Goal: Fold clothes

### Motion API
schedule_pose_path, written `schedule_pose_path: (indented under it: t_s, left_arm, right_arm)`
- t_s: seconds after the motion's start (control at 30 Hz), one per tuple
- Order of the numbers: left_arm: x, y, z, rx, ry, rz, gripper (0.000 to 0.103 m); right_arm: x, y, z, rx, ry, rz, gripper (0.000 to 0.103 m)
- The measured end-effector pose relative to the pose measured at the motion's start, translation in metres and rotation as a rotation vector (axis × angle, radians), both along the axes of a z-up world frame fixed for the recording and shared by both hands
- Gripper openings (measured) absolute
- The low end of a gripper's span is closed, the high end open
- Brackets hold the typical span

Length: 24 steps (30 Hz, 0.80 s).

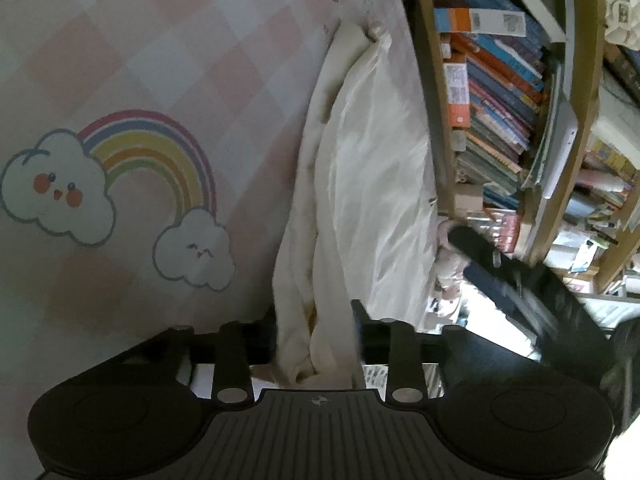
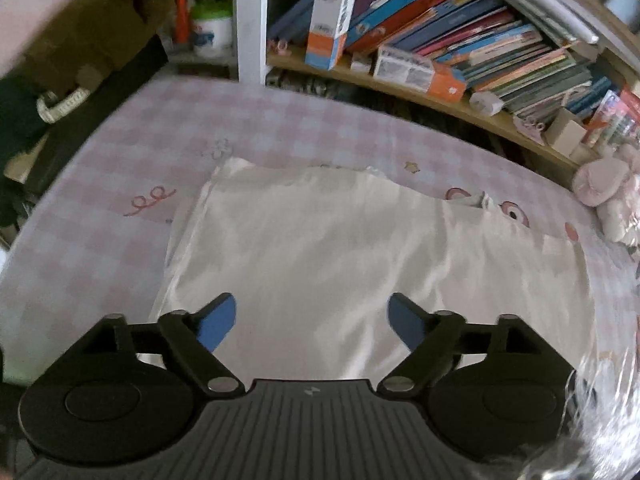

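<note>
A white garment (image 1: 372, 168) lies in a long fold on the pink checked sheet (image 1: 140, 60). Its near end is bunched up between the dark fingers of my left gripper (image 1: 316, 336), which is shut on the cloth. In the right wrist view the same garment (image 2: 320, 240) is spread flat as a wide rectangle. My right gripper (image 2: 312, 320) hovers over its near edge, open wide, with nothing between its blue pads (image 2: 218, 322). A dark blurred shape (image 1: 520, 280) at the right of the left wrist view is too smeared to name.
A bookshelf (image 2: 440, 40) packed with books runs along the far side of the bed. A pink plush toy (image 2: 608, 188) sits at the right edge. A person's arm in a brown sleeve, wearing a white watch (image 2: 60, 104), is at the upper left. A white post (image 2: 252, 20) stands behind.
</note>
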<state>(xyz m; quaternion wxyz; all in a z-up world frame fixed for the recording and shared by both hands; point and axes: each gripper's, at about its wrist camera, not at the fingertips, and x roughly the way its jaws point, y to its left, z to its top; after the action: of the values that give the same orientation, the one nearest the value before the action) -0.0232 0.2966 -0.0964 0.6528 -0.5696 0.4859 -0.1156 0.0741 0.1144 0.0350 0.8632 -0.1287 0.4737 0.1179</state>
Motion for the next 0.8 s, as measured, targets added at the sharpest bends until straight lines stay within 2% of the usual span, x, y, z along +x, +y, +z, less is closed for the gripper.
schedule_pose_path:
  t_s: [0.1, 0.13, 0.2, 0.33, 0.43, 0.6, 0.8]
  left_arm:
    - [-0.002, 0.0, 0.004, 0.026, -0.011, -0.013, 0.017]
    - [-0.003, 0.0, 0.007, 0.037, -0.021, -0.018, 0.01]
    - [-0.004, 0.0, 0.014, 0.062, -0.051, -0.03, 0.009]
    - [-0.002, -0.008, 0.043, 0.145, -0.191, -0.088, 0.009]
    - [-0.001, -0.014, 0.055, 0.191, -0.25, -0.122, 0.009]
    - [-0.001, -0.012, 0.055, 0.192, -0.257, -0.125, 0.009]
    - [-0.002, -0.009, 0.055, 0.189, -0.264, -0.131, 0.009]
  right_arm:
    - [0.018, 0.022, -0.01, -0.038, 0.04, 0.032, 0.086]
    - [0.023, 0.031, -0.013, -0.048, 0.054, 0.05, 0.087]
    - [0.033, 0.05, -0.017, -0.058, 0.08, 0.083, 0.087]
    - [0.052, 0.089, -0.024, -0.069, 0.161, 0.144, 0.087]
    - [0.059, 0.116, -0.033, -0.102, 0.212, 0.19, 0.086]
    - [0.057, 0.144, -0.045, -0.199, 0.22, 0.263, 0.086]
    - [0.056, 0.153, -0.057, -0.273, 0.22, 0.285, 0.086]
